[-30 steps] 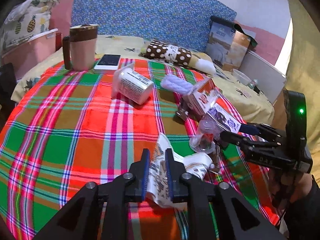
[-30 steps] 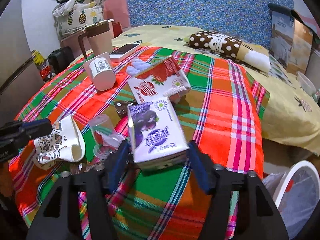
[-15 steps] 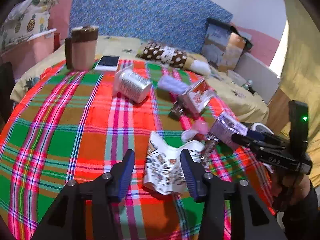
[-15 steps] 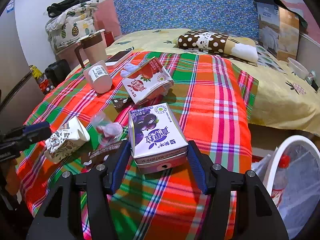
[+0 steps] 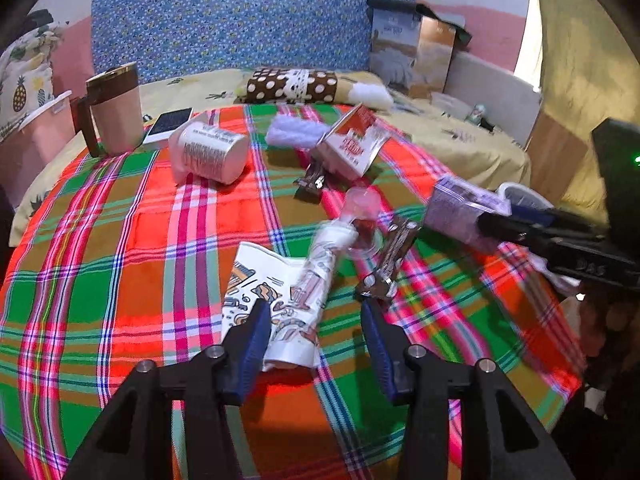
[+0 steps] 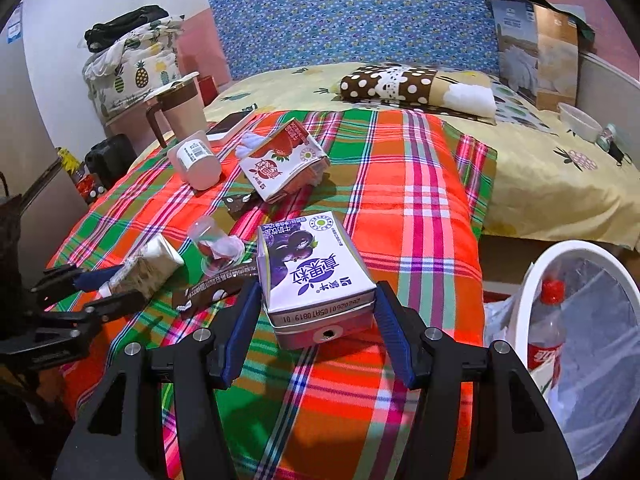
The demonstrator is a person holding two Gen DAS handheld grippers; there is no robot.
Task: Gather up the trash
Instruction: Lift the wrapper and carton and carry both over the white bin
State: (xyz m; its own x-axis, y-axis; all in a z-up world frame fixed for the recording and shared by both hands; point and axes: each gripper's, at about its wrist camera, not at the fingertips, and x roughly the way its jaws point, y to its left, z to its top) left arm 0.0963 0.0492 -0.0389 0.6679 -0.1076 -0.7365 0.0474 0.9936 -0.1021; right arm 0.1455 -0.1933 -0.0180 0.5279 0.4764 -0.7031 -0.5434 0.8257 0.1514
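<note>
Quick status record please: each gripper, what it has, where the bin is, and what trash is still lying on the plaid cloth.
right gripper: shut on purple milk carton, lifted off the cloth
left gripper: jaws closing around crumpled paper cup, not pinched
bin: white-rimmed trash bin with liner, beside the bed on the right, a red-capped bottle already inside
left on plaid cloth: red milk carton, white tub on its side, clear plastic cup, dark wrapper
not trash: mug, phone
</note>
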